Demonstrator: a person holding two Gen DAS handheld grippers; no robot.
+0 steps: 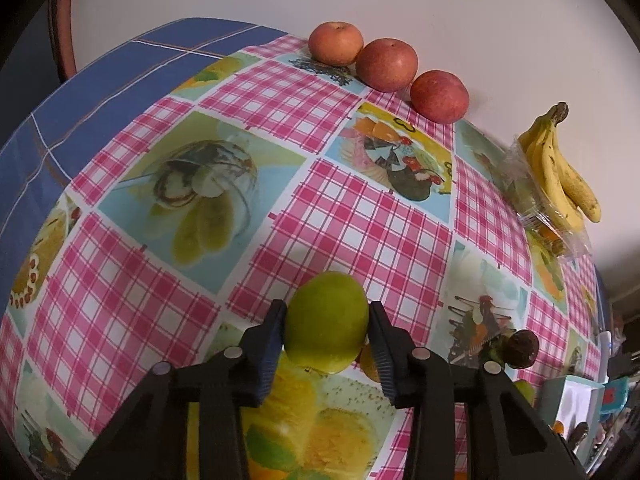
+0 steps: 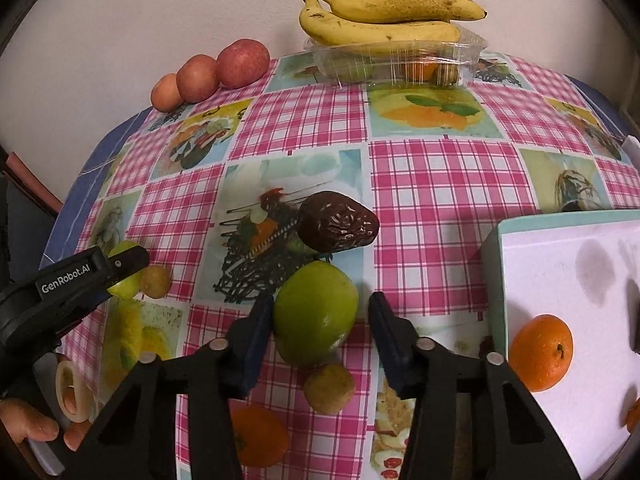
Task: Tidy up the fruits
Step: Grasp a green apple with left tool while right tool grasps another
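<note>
My left gripper (image 1: 328, 320) is shut on a small green fruit (image 1: 326, 312); the right wrist view shows that gripper (image 2: 120, 270) low at the table's left with the fruit (image 2: 126, 254) in its tips. My right gripper (image 2: 322, 320) is open around a larger green apple (image 2: 316, 312) lying on the cloth. Its left finger touches the apple and the right finger stands a little apart. Three red apples (image 1: 386, 64) line the wall. Bananas (image 2: 380, 20) rest on a clear plastic container (image 2: 400, 60). An orange (image 2: 542, 352) lies in a white box (image 2: 560, 248).
A dark avocado (image 2: 340, 224) lies just beyond the green apple. A small yellowish fruit (image 2: 328, 388) and an orange (image 2: 260, 436) sit under my right gripper, and another small brownish fruit (image 2: 156, 280) is beside the left gripper. A hand (image 2: 32, 424) shows at the lower left.
</note>
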